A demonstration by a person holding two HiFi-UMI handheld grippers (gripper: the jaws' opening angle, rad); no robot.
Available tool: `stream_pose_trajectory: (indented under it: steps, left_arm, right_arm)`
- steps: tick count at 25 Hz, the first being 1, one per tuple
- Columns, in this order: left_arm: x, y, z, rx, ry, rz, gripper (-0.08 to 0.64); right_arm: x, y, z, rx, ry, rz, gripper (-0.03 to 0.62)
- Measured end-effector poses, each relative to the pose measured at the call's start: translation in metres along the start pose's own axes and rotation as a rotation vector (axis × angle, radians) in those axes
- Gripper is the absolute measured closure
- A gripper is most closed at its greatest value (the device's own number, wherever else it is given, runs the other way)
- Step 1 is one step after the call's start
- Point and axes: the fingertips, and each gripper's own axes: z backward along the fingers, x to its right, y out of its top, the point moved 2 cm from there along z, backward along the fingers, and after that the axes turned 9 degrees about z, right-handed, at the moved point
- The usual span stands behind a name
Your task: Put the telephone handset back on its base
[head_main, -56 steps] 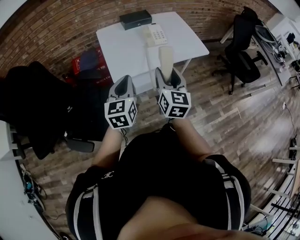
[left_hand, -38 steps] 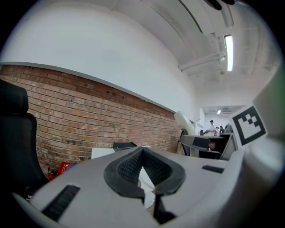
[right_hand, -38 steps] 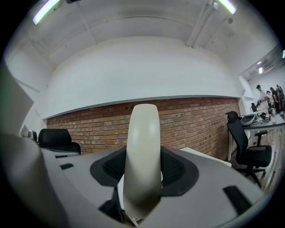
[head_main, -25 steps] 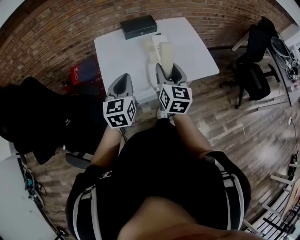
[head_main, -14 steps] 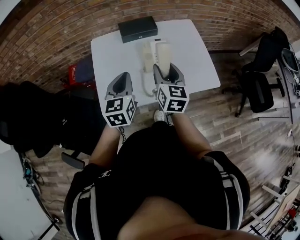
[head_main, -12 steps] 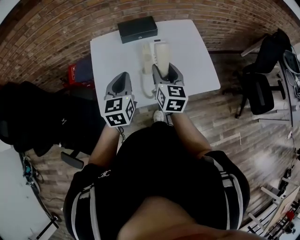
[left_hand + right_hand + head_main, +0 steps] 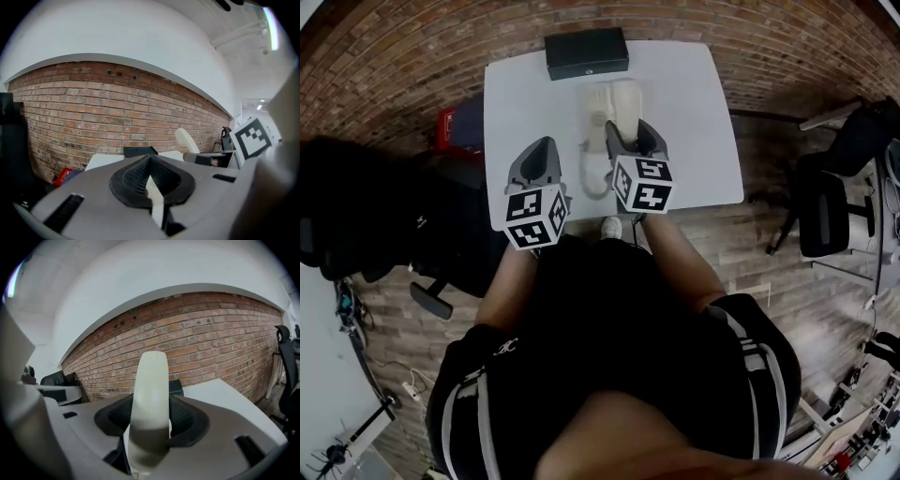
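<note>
The cream handset (image 7: 626, 101) sticks out forward from my right gripper (image 7: 628, 128), whose jaws are shut on its lower part. In the head view it hangs over the right side of the cream phone base (image 7: 598, 111) on the white table (image 7: 694, 112). Whether it touches the base I cannot tell. The coiled cord (image 7: 591, 173) loops toward the table's near edge. In the right gripper view the handset (image 7: 151, 394) stands upright between the pads. My left gripper (image 7: 546, 143) hovers left of the phone, its jaws together on nothing (image 7: 150, 159).
A black box (image 7: 586, 52) lies at the table's far edge, before a brick wall (image 7: 93, 108). Dark office chairs stand left (image 7: 356, 206) and right (image 7: 825, 202) of the table. A red item (image 7: 450, 122) sits on the floor at the left.
The table has come closer and more centred under both grippers. The handset, first short of the base, now lies over it. Both grippers kept their state.
</note>
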Motion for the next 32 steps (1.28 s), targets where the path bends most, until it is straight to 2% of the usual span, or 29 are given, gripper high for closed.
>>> stream_pose_trajectory:
  steps: [5,12,21,32]
  left_arm:
    - [-0.016,-0.002,-0.009,-0.023,0.02,0.011,0.565]
    - [-0.028,0.016,-0.016,0.005,0.029,0.009,0.565]
    - [-0.057,0.03,-0.023,0.023,0.047,0.015,0.565]
    - [-0.081,0.034,-0.027,0.022,0.063,0.032,0.565]
  right_arm:
    - [0.001,-0.02,-0.034,-0.095,0.016,-0.065,0.393]
    - [0.0,-0.04,-0.068,-0.187,0.014,-0.03,0.393]
    - [-0.002,-0.061,-0.108,-0.297,-0.073,0.028,0.393]
    - [0.002,-0.09,-0.142,-0.401,-0.149,0.022,0.391]
